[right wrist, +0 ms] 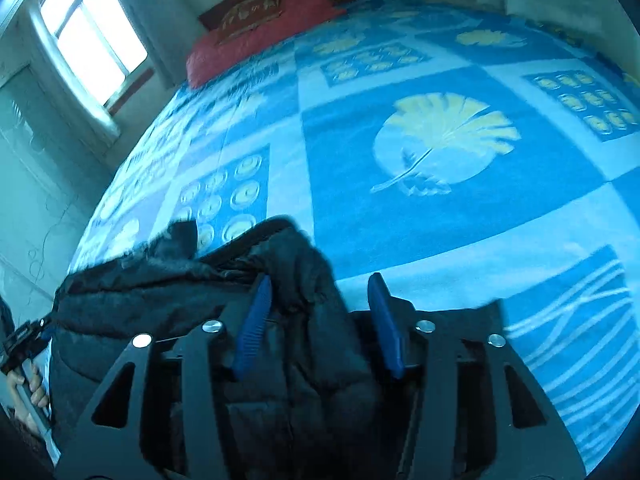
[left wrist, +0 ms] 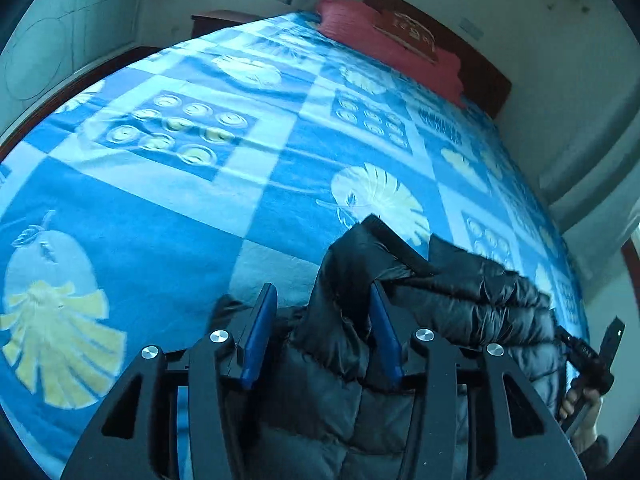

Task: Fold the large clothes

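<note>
Where tools (left wrist: 322,300) gape — jacket (left wrist: 460,292) half-hidden

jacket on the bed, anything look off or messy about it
Yes. The black puffer jacket lies bunched and crumpled near the edge of the blue patterned blanket, not spread flat, with one part sticking up in a ridge. No tear or spill shows. The blanket itself lies fairly smooth, and the red pillow sits at the headboard.

We lose the black quilted puffer jacket (left wrist: 460,300) below the frame edge, blue patterned blanket (right wrist: 440,240) beneath hidden, red pillow (right wrist: 256,36) blurred.
</note>
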### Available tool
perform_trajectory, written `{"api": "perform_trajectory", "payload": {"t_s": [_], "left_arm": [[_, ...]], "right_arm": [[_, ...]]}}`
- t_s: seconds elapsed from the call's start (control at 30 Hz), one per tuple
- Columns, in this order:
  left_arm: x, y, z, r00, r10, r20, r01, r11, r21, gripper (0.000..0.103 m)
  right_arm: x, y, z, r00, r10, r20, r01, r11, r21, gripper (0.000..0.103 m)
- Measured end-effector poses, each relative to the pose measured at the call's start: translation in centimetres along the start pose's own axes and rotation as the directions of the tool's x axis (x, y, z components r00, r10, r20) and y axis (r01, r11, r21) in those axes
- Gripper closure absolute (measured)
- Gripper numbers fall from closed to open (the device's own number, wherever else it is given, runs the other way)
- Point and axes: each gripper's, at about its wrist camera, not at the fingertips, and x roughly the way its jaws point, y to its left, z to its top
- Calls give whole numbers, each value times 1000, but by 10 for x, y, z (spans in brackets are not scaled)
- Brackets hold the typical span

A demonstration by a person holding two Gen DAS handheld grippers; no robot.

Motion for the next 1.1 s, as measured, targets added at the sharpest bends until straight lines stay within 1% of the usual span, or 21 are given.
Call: {"api": "perform_trajectory", "payload": {"t_s": [0.07, 0.13, 0.17, 0.2, 0.23, 0.27, 0.37, 0.43, 0.5, 0.57, 0.63, 0.67, 0.7, 0.77, 0.83, 0.9, 0.97, 1.03, 1.1], "left_arm": [[-14, -8, 2, 999, 14, 30, -14, 1000, 15, 56], [-18, -17, 4, 999, 33, 27, -34, 998, 54, 56], [-17, -22, 6, 998, 60, 19, -61, 995, 83, 56], [-16, -29, 6, 993, 117, 21, -118, 987, 113, 56], [-17, -32, 6, 993, 117, 25, -120, 986, 117, 56], [-18, -39, 5, 996, 83, 21, -85, 989, 119, 56], [-18, -64, -3, 1000, 19, 4, -19, 990, 142, 56], [-13, -91, -14, 999, -37, -13, 39, 984, 171, 56], [-3, -121, -27, 995, -92, -37, 97, 977, 187, 56], [12, -142, -36, 991, -119, -59, 128, 975, 184, 56], [30, -157, -42, 990, -117, -76, 129, 975, 181, 56], [37, -161, -45, 992, -102, -78, 114, 977, 181, 56], [49, -165, -50, 995, -63, -78, 76, 980, 184, 56], [67, -165, -55, 996, -26, -88, 42, 983, 180, 56], [79, -162, -58, 996, -9, -89, 25, 983, 180, 56], [86, -161, -64, 998, 11, -69, 4, 979, 205, 56], [93, -165, -70, 998, 49, -47, -36, 969, 246, 56], [95, -168, -71, 996, 75, -43, -61, 961, 269, 56], [88, -168, -69, 996, 72, -50, -57, 963, 264, 56]], "right_arm": [[-11, 2, 1, 1000, 4, 22, -4, 1000, 11, 53], [-21, 13, 0, 999, 15, 39, -14, 1000, -7, 53], [-23, 19, -1, 999, 24, 41, -23, 1000, -20, 53], [-24, 24, -1, 999, 34, 40, -33, 999, -30, 53], [-25, 35, -3, 998, 54, 34, -53, 997, -49, 53], [-26, 41, -5, 997, 65, 30, -63, 996, -62, 53], [-21, 72, -10, 994, 111, 4, -110, 988, -106, 53], [-13, 97, -15, 989, 145, -18, -146, 980, -131, 53], [-5, 119, -20, 988, 155, -28, -158, 974, -163, 53], [5, 137, -25, 987, 158, -38, -163, 969, -184, 53], [18, 152, -32, 987, 153, -52, -160, 967, -197, 54], [24, 157, -35, 989, 138, -56, -147, 966, -212, 53], [30, 161, -39, 992, 114, -59, -125, 964, -235, 53], [44, 166, -47, 996, 57, -72, -75, 959, -275, 53], [57, 165, -52, 996, 33, -79, -54, 957, -285, 53], [62, 164, -56, 997, 20, -74, -41, 955, -293, 53], [66, 164, -58, 998, 7, -70, -28, 952, -305, 53], [67, 164, -57, 997, 3, -71, -25, 951, -308, 52], [57, 165, -56, 998, 13, -69, -33, 952, -304, 53]]}}
